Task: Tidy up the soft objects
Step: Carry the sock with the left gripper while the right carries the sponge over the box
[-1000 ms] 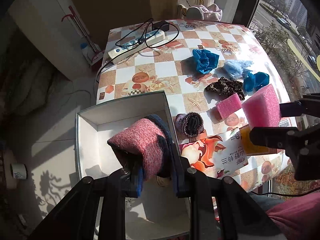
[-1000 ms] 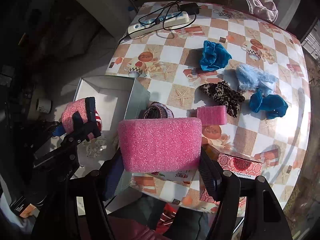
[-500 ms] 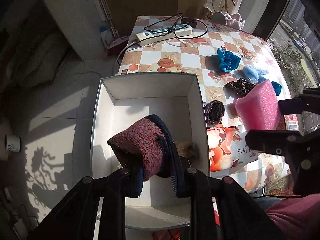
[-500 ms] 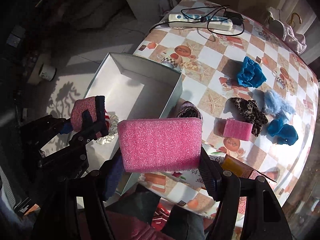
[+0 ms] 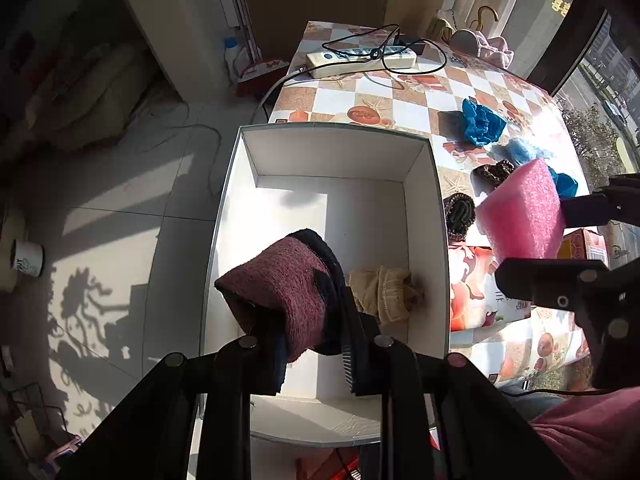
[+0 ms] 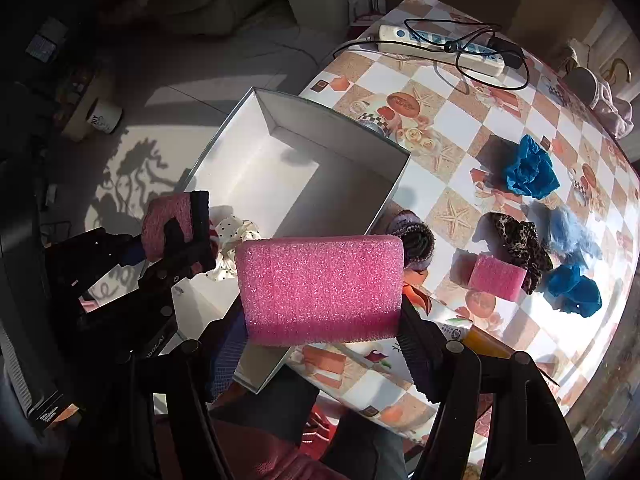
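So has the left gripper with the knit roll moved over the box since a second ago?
Yes. The left gripper and its pink knit roll moved from the white box's right wall to above the middle of its floor.

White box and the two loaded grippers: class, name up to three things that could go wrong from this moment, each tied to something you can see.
1. The white box appears to overhang the table edge; a push could tip it.
2. The left gripper pinches the pink sock by one end, so it might slip out early.
3. The right gripper holds the large pink sponge close beside the left one; they could collide over the box.
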`<state>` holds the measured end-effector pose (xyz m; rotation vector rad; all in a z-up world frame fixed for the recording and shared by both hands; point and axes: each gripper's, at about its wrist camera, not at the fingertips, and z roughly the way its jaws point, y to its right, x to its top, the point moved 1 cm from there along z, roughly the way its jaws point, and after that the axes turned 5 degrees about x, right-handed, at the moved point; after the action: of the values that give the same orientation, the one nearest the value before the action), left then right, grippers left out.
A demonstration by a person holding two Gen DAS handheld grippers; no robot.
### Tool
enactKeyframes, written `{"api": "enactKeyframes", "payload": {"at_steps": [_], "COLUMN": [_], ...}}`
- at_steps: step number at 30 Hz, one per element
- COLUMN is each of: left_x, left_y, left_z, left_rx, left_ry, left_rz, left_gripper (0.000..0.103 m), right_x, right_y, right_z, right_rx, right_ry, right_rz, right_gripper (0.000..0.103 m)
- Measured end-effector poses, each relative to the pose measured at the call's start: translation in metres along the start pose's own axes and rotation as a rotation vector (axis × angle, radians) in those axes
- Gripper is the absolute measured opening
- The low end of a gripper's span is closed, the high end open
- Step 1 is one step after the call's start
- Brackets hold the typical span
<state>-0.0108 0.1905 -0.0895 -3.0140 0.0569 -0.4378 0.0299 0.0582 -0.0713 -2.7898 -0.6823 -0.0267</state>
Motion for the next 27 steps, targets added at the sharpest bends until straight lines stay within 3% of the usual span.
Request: {"api": "enactKeyframes", "payload": {"at_steps": [27], "left_x": [-0.006], "left_y": [-0.013], "left_z": [0.004], "left_rx": [0.005], "left_ry": [-0.011], "left_rz": [-0.023], "left_gripper": [0.024], "right_x": [0.007], "right_y": [-0.011], "right_z": [0.008], "right_rx": [0.003], "right_ry": [-0.014], "right_rz": [-0.023], "right_gripper": [0.071]}}
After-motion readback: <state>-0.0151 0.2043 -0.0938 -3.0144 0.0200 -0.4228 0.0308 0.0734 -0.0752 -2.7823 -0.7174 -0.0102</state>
